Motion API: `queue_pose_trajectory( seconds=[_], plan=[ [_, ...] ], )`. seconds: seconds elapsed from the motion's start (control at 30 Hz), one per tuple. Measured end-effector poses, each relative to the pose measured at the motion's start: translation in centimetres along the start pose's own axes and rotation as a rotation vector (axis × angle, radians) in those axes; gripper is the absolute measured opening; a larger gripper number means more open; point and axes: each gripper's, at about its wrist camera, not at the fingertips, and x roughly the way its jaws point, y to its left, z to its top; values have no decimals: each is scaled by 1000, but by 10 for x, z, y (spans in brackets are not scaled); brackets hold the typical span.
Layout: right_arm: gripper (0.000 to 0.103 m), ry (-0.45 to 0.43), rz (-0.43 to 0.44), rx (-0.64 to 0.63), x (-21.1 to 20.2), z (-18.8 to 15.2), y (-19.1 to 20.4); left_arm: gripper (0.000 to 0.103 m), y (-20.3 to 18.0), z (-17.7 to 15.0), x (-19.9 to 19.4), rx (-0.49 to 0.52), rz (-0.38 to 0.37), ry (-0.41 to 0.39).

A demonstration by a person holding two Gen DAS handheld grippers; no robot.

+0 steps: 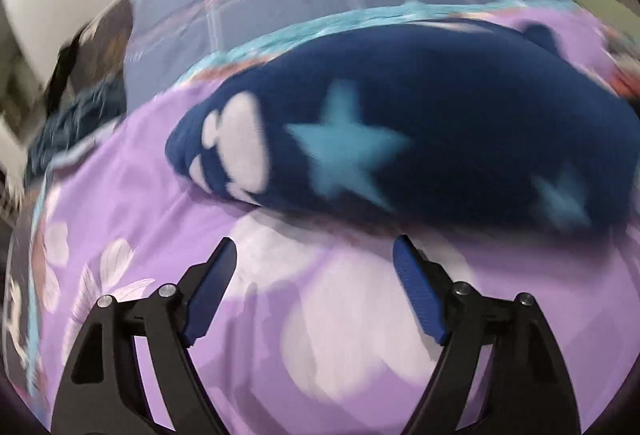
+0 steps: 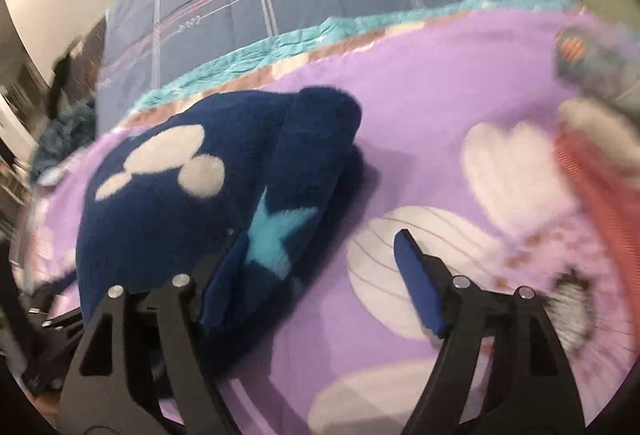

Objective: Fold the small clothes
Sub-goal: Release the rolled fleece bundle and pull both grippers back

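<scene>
Claws spread wide and empty, the left claw (image 1: pixel 314 259) faces the folded navy fleece garment (image 1: pixel 420 131) lying crosswise on the purple bedspread (image 1: pixel 160 215), while the right claw (image 2: pixel 320 259) sits nearer, one finger touching it.

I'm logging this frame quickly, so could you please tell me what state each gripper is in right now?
Left gripper: open, holding nothing, just short of the navy fleece garment.
Right gripper: open, holding nothing, beside the garment.
</scene>
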Motion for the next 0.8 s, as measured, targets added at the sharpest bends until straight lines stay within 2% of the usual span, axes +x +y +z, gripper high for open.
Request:
queue_pose_trajectory(
  seconds=[0.1,0.17,0.23,0.37,0.47,0.57,0.7,0.8],
  plan=[
    [77,-44,-16,-78,-35,-17,10,82,-3,-23,-49,-57,-54,-118],
    [77,-62,13,-130,-62,-38,9,91,2,-43,-93,-137,-96,-186],
    [78,-92,13,-168,-96,-63,4,100,4,-55,-137,-174,-127,-264],
    [84,-162,1,-211,-168,-115,-7,102,-10,-101,-232,-174,-124,-420],
    [89,-216,-20,-206,-234,-147,-12,102,-15,-122,-281,-152,-126,-450],
    [94,-272,-55,-211,-296,-171,-10,102,-18,-145,-327,-224,-133,-459],
    [98,-337,-49,-181,-361,-199,-10,102,-22,-177,-378,-272,-84,-493],
    [98,-372,-54,-166,-398,-222,-9,102,-20,-190,-396,-281,-88,-498]
  ],
)
